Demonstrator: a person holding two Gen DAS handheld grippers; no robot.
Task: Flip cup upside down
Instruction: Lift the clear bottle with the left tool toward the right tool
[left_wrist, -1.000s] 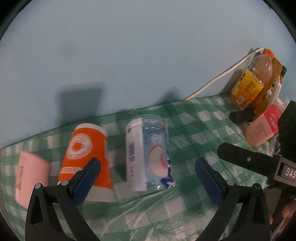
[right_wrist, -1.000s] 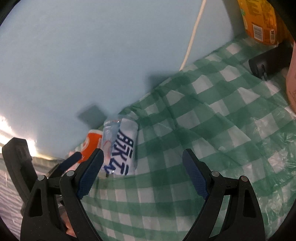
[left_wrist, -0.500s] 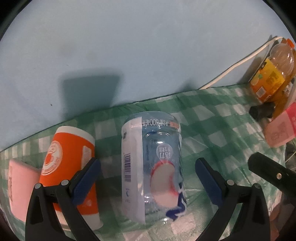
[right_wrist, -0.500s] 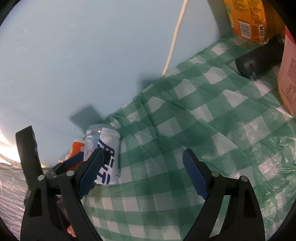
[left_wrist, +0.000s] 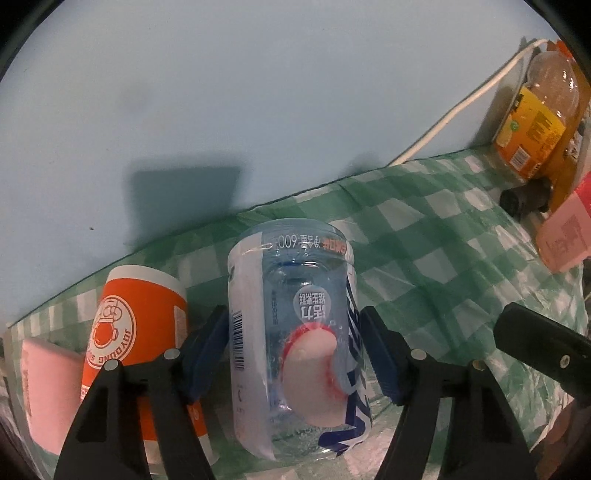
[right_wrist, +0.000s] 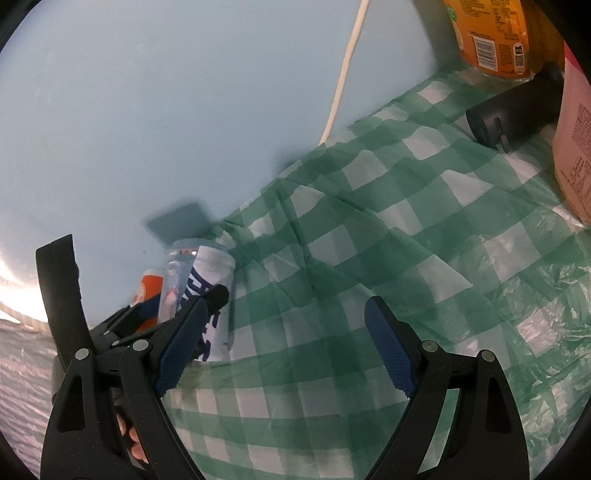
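A clear plastic cup (left_wrist: 295, 332) with a white and blue printed label stands on the green checked cloth, its print upside down. My left gripper (left_wrist: 291, 354) has closed around its lower half, blue pads touching both sides. The cup also shows at the left of the right wrist view (right_wrist: 201, 291), with the left gripper's fingers (right_wrist: 218, 295) on it. My right gripper (right_wrist: 284, 354) is open and empty over the cloth, to the right of the cup.
An orange paper cup (left_wrist: 140, 332) stands just left of the clear cup, a pink box (left_wrist: 40, 391) beyond it. At the right stand an orange juice bottle (left_wrist: 535, 122), a pink carton (left_wrist: 565, 229) and a black cylinder (right_wrist: 517, 110). A white cable (right_wrist: 343, 74) runs up the blue wall.
My left gripper moved forward to the clear cup and its jaws closed in on the cup's sides. My right gripper drifted slightly and stayed open.
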